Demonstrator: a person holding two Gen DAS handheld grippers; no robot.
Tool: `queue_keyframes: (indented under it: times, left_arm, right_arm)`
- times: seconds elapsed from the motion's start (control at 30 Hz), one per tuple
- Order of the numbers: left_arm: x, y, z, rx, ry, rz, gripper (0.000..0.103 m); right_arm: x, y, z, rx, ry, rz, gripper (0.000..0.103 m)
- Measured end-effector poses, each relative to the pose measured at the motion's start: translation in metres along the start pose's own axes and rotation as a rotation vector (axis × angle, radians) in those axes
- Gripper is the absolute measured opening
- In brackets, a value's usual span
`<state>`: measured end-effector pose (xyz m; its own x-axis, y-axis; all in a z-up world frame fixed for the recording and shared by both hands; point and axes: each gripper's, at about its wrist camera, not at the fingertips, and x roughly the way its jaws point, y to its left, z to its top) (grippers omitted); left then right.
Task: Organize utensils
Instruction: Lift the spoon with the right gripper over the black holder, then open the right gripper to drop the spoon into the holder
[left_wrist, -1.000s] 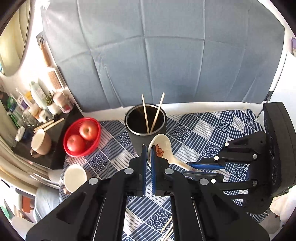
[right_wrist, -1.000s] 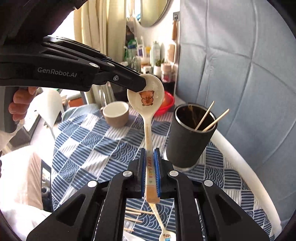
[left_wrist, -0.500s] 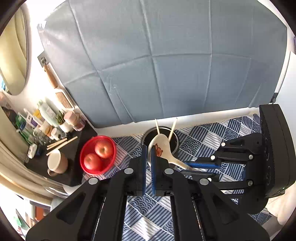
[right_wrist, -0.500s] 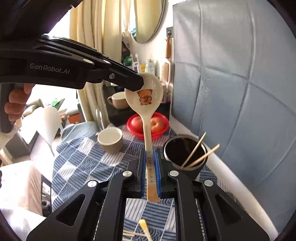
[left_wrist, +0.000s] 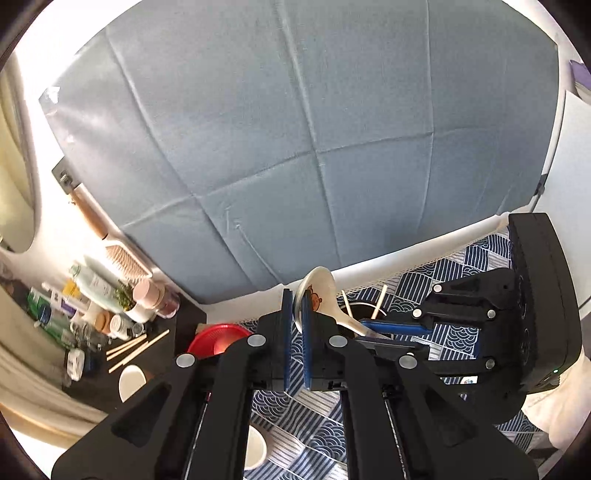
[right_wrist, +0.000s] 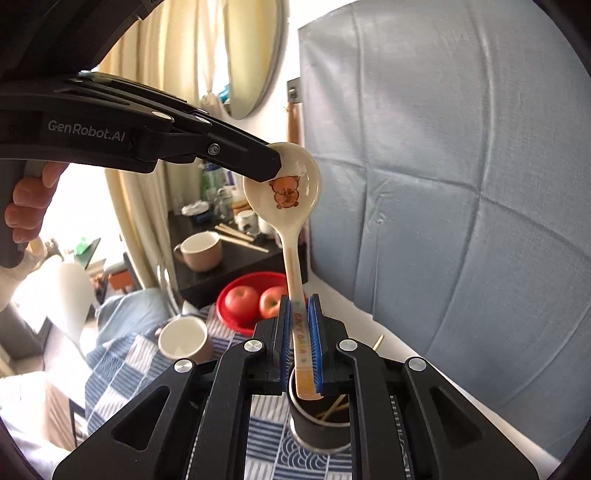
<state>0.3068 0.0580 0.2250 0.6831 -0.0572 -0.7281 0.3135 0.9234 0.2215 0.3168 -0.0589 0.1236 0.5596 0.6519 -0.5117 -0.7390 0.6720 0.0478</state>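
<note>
Our right tongs (right_wrist: 300, 341) clamp the spoon (right_wrist: 284, 192) handle and our left tongs (left_wrist: 294, 325) pinch its bowl; both have risen, so it now hangs over the holder (right_wrist: 319, 428), ready to drop in.

Holder (right_wrist: 320, 421) mostly hidden behind right gripper (right_wrist: 298, 332) body; red bowl (left_wrist: 218, 338) half covered by left gripper (left_wrist: 296, 325); shelf bottles (left_wrist: 92, 295) too small to read; spoon handle's (right_wrist: 300, 343) lettering illegible.
</note>
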Motion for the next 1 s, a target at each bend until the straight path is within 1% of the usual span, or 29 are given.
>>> queue_keyframes:
  times: [0.17,0.37,0.57,0.73,0.8,0.83,0.87,0.9,0.93,0.97,1.0]
  left_arm:
    - [0.021,0.003,0.003,0.041,0.006,-0.017,0.005]
    - [0.048,-0.006,-0.003,0.082,0.02,-0.018,0.005]
    - [0.078,-0.019,-0.014,0.148,0.084,-0.009,0.005]
    - [0.094,-0.027,-0.019,0.185,0.118,-0.027,0.005]
    - [0.097,-0.027,-0.02,0.171,0.116,-0.047,0.005]
    - [0.098,-0.026,-0.021,0.166,0.115,-0.06,0.006]
    - [0.097,-0.026,-0.021,0.165,0.1,-0.066,0.012]
    - [0.095,-0.025,-0.022,0.155,0.081,-0.072,0.028]
    - [0.093,-0.02,-0.023,0.125,0.07,-0.078,0.039]
    - [0.09,-0.015,-0.024,0.106,0.05,-0.07,0.062]
    - [0.087,-0.013,-0.025,0.103,0.033,-0.052,0.073]
  right_arm:
    - [0.014,-0.007,-0.007,0.034,-0.015,-0.023,0.009]
    - [0.034,-0.01,-0.031,0.077,-0.031,-0.058,0.009]
    - [0.054,-0.015,-0.057,0.155,-0.014,-0.058,0.009]
    - [0.062,-0.015,-0.07,0.184,0.014,-0.075,0.009]
    - [0.061,-0.017,-0.073,0.19,0.022,-0.089,0.011]
    - [0.06,-0.018,-0.073,0.194,0.028,-0.117,0.015]
    - [0.058,-0.02,-0.073,0.196,0.024,-0.135,0.034]
    - [0.054,-0.021,-0.073,0.2,0.006,-0.131,0.049]
    - [0.051,-0.021,-0.073,0.204,-0.009,-0.131,0.071]
    - [0.046,-0.02,-0.072,0.207,-0.026,-0.147,0.072]
    - [0.042,-0.021,-0.072,0.209,-0.03,-0.156,0.072]
